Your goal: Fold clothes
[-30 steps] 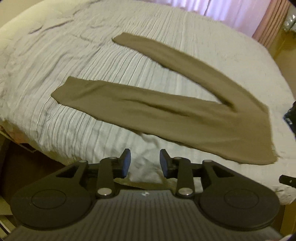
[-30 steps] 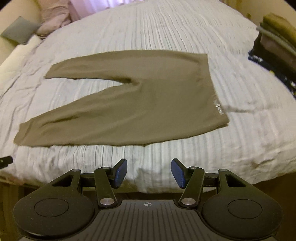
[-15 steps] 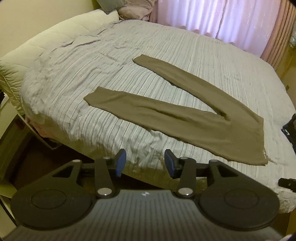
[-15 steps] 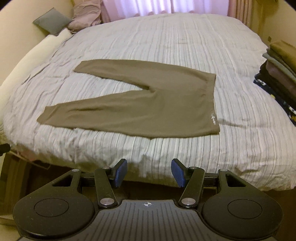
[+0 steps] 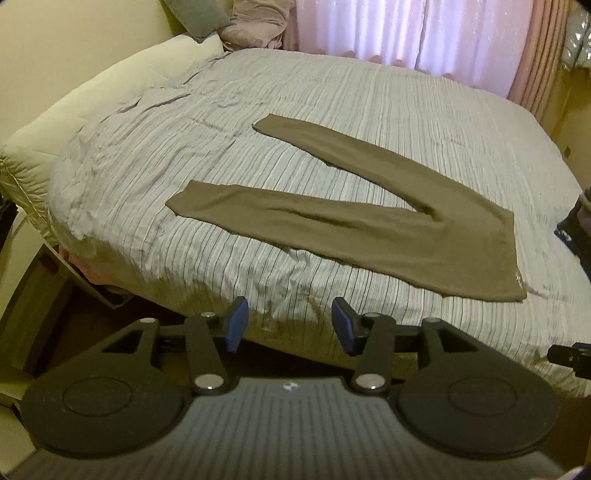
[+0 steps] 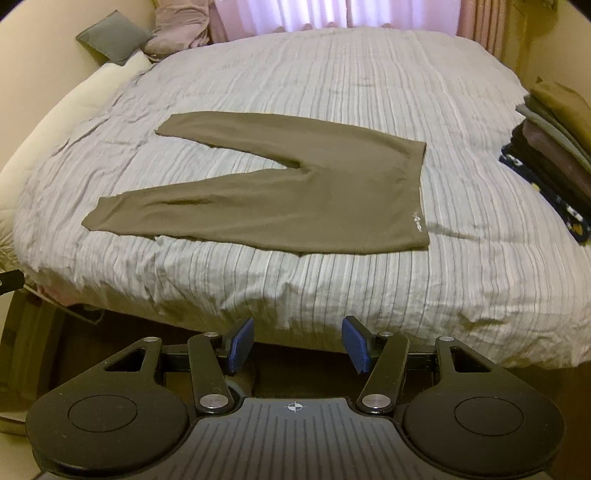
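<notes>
Leggings (image 5: 369,229), one pair, two legs spread, one bed (image 5: 332,96)

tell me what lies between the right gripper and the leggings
Only bare striped bedspread, seen in the right wrist view; the right gripper hangs open short of the olive leggings.

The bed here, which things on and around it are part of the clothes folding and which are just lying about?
Part of the job:
- olive leggings, spread flat, legs apart
- left gripper, open, holding nothing
- right gripper, open, holding nothing
- stack of folded clothes at the bed's right edge

Just lying about:
- striped bedspread
- grey cushion
- pink curtains
</notes>
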The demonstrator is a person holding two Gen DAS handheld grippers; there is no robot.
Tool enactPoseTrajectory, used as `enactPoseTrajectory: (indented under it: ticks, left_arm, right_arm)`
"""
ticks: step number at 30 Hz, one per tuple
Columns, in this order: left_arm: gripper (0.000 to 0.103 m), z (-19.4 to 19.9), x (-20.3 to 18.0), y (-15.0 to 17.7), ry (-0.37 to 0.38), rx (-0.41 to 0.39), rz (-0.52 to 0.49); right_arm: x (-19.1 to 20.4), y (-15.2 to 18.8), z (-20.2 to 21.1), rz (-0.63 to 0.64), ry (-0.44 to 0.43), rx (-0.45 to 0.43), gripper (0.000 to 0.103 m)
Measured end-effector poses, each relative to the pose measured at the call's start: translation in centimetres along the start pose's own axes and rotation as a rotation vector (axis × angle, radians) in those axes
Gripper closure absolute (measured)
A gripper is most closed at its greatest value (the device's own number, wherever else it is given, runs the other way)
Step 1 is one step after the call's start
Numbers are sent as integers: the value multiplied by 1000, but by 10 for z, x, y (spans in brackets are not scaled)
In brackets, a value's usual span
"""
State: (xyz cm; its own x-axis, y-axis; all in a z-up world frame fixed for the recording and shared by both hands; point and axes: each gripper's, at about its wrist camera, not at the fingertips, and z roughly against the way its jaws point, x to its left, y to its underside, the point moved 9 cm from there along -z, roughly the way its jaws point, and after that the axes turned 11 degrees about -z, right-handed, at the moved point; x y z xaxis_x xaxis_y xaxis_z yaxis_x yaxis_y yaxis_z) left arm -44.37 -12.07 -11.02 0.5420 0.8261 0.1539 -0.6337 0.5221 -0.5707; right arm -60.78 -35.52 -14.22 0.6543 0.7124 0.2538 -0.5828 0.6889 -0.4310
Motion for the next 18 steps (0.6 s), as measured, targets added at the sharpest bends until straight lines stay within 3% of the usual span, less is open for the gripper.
enactPoseTrajectory:
  ticks: [18]
  left_arm:
    - [56, 2, -7, 7, 10, 10, -55]
  right_arm:
    - [1, 6, 6, -25, 2, -7, 46]
